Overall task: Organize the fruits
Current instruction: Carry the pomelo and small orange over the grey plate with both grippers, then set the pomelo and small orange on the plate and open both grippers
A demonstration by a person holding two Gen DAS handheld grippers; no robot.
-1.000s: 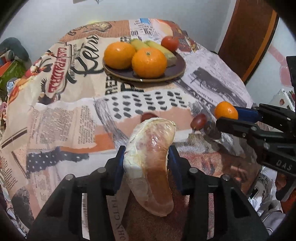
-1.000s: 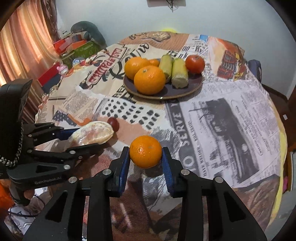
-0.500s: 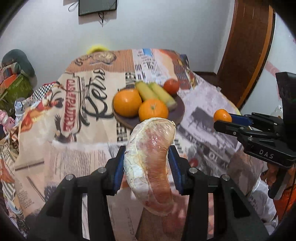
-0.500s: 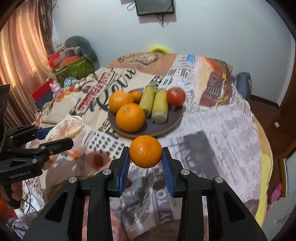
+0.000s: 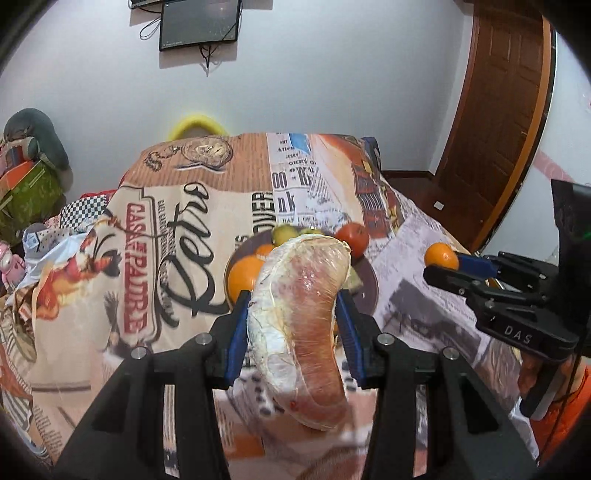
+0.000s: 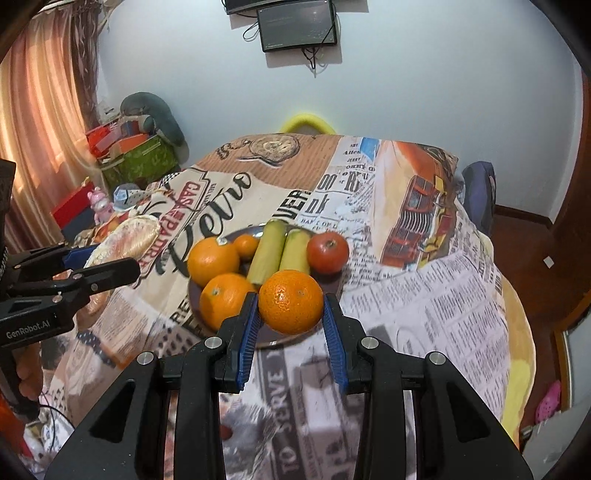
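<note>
Left wrist view: the left gripper [image 5: 293, 328] pinches a film-wrapped, curved pomelo wedge [image 5: 301, 321], while the right gripper [image 6: 290, 325] clamps a dimpled round orange [image 6: 290, 301].

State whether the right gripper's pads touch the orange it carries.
Touching: the right wrist view shows both blue pads pressed against the orange in the right gripper.

In the left wrist view, the wrapped pomelo wedge [image 5: 301, 310] covers most of the plate [image 5: 367, 291], so we see only slivers of the oranges [image 5: 242, 277], the bananas [image 5: 282, 232] and the tomato [image 5: 352, 238] at its 10 to 1 o'clock edge. In the right wrist view, the held mandarin [image 6: 291, 301] hides the near plate rim [image 6: 194, 295], and the tablecloth [image 6: 424, 295] print at 6 o'clock is blurred. The wall screen [image 6: 297, 26] is cut off at 12 o'clock.
</note>
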